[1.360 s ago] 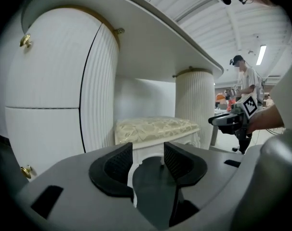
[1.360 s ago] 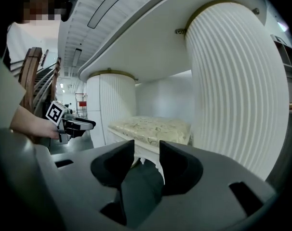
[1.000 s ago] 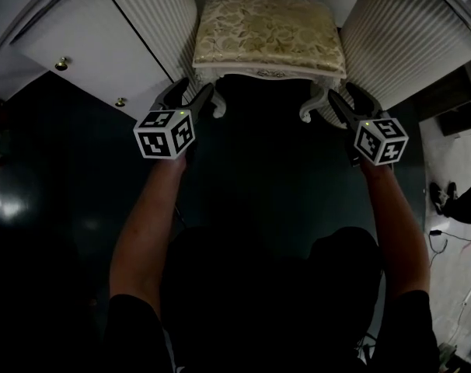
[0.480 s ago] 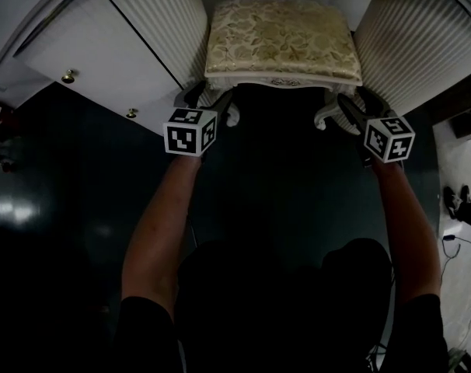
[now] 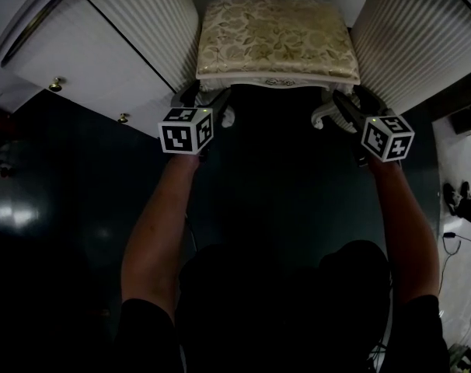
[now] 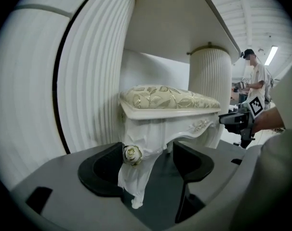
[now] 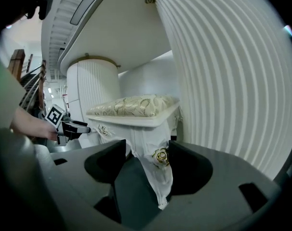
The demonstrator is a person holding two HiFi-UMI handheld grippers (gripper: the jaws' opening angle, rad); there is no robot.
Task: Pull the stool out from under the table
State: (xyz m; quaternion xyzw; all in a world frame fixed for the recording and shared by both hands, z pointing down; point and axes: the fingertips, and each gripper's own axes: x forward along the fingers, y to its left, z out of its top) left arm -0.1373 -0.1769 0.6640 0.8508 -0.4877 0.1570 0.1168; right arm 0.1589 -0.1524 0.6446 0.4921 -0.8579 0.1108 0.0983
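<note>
At the upper centre of the head view, a white carved wooden stool with a cream and gold floral brocade cushion [image 5: 276, 37] is seen standing in the recess of a white desk [image 5: 95, 61]. It is flanked by two rounded, vertically fluted pedestals, one at the upper left [image 5: 154, 22] and one at the upper right [image 5: 410, 37]. Small round brass knobs [image 5: 56, 85] are set in the desk's smooth panel at the left. The floor [image 5: 282, 177] is dark and glossy.

Two bare forearms are stretched up the frame. The left tongs [image 5: 204, 98], topped by a cube of black and white square markers [image 5: 186, 129], are placed at the stool's front corner on the left of the picture. The right tongs [image 5: 348, 103] are placed at the front corner on the right.

In the left gripper view, the left tongs [image 6: 148, 153] have just been opening. Their black pads are parted, and the curved white leg [image 6: 136, 177] with a carved rose [image 6: 132, 153] is set between them, close against the pad at the left.

In the right gripper view, the right tongs [image 7: 146, 160] have likewise just been opening and are parted. The other cabriole leg [image 7: 158, 182], with a gilded rosette [image 7: 161, 156], stands between them, next to the pad at the right.
</note>
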